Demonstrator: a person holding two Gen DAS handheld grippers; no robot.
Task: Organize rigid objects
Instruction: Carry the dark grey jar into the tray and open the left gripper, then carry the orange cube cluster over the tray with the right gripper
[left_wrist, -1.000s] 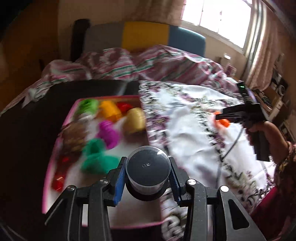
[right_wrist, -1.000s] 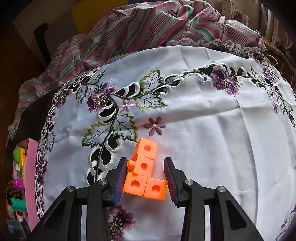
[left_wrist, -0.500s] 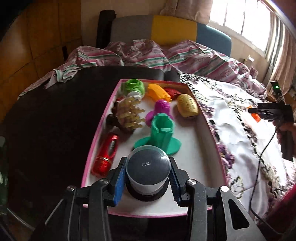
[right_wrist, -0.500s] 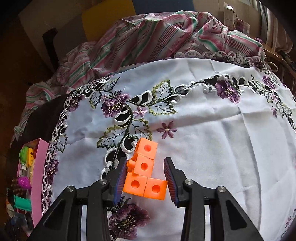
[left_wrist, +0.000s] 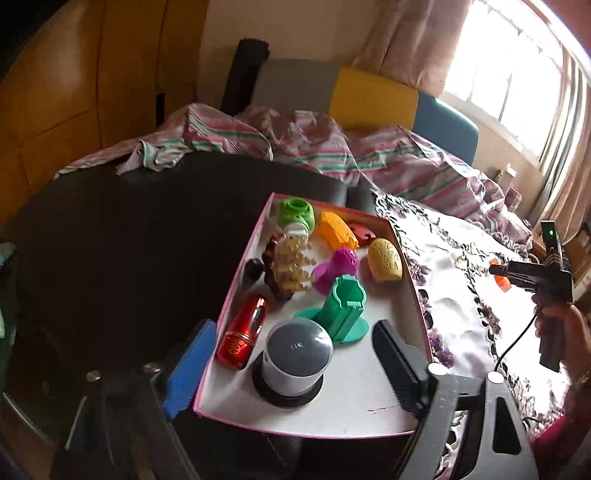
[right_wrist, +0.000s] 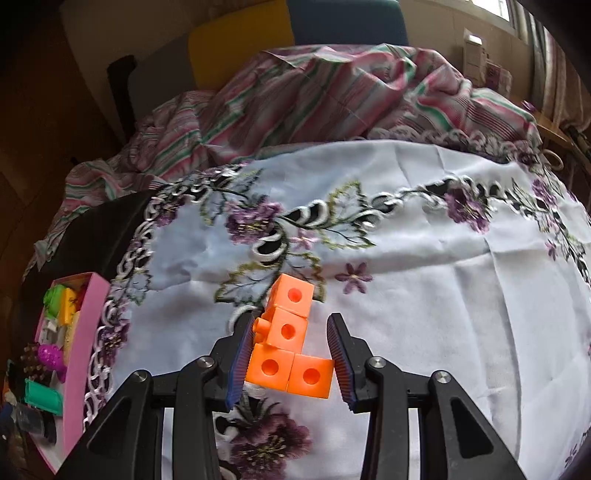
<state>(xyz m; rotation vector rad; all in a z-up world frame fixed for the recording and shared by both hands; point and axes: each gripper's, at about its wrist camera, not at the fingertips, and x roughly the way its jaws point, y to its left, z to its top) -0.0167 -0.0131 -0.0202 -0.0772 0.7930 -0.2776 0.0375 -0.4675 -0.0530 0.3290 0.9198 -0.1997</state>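
A grey domed jar (left_wrist: 297, 363) on a black base stands on the white floor of the pink-rimmed tray (left_wrist: 351, 421), near its front edge. My left gripper (left_wrist: 294, 326) straddles it with its jaws opening, and both pads are clear of the jar. An orange piece of joined cubes (right_wrist: 288, 362) sits between the pads of my right gripper (right_wrist: 290, 320), which is shut on it over the embroidered cloth. The left wrist view shows that right gripper (left_wrist: 532, 275) far right, held by a hand, with the orange piece (left_wrist: 502, 282) at its tip.
The tray also holds a red canister (left_wrist: 243, 336), a teal stand (left_wrist: 341, 310), a magenta toy (left_wrist: 338, 266), a yellow egg shape (left_wrist: 385, 260) and several more. The white floral cloth (right_wrist: 424, 280) lies right of the tray wall (right_wrist: 79, 332). A striped blanket (right_wrist: 332, 92) is heaped behind.
My left gripper swung over the tray, opened wide and let go of the grey jar, which now stands on the tray floor. The right gripper still grips the orange piece and shifted slightly.
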